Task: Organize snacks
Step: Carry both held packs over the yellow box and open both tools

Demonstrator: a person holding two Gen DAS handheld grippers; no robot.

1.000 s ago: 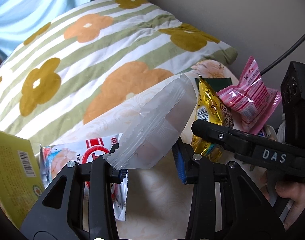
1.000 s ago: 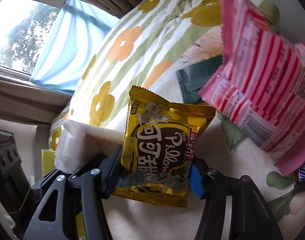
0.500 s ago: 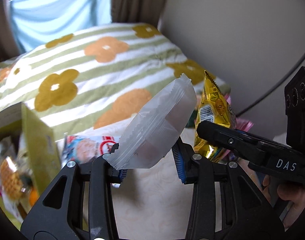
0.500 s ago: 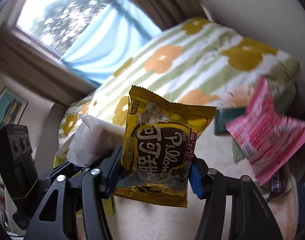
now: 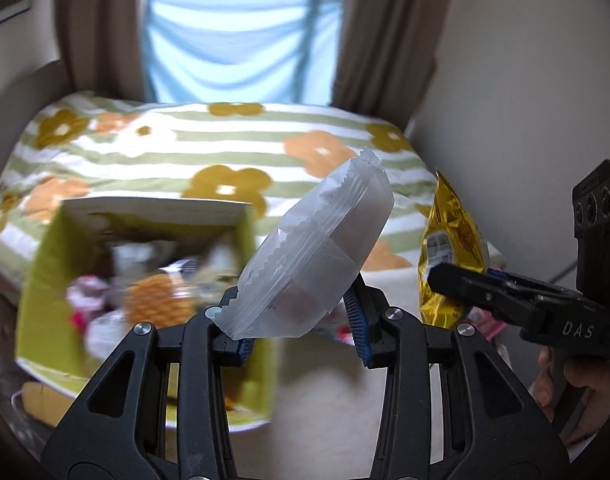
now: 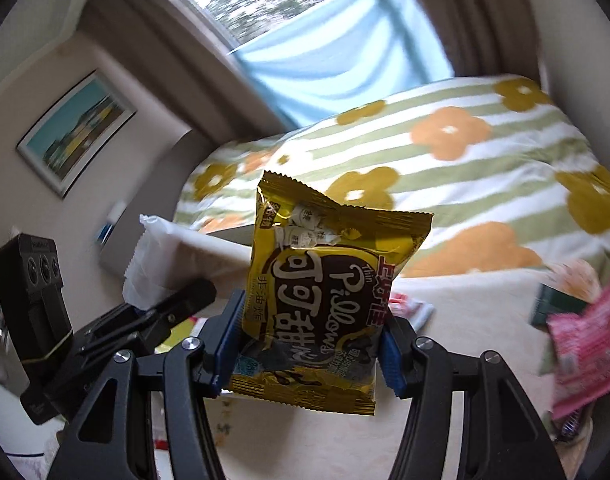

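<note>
Both grippers have lifted from the bed since a second ago: left gripper (image 5: 301,332) clamped on the white packet (image 5: 317,256), right gripper (image 6: 309,348) clamped on the yellow packet (image 6: 325,300), green box (image 5: 45,280) now ahead, likely their destination.

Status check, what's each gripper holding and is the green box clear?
Left gripper shut on white packet. Right gripper shut on yellow snack bag. Green box open, snacks inside, nothing blocking it.

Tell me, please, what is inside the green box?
Inside the green box are blurred snack packets, one orange and something pink. The left gripper and its frosted packet cover the right part.
</note>
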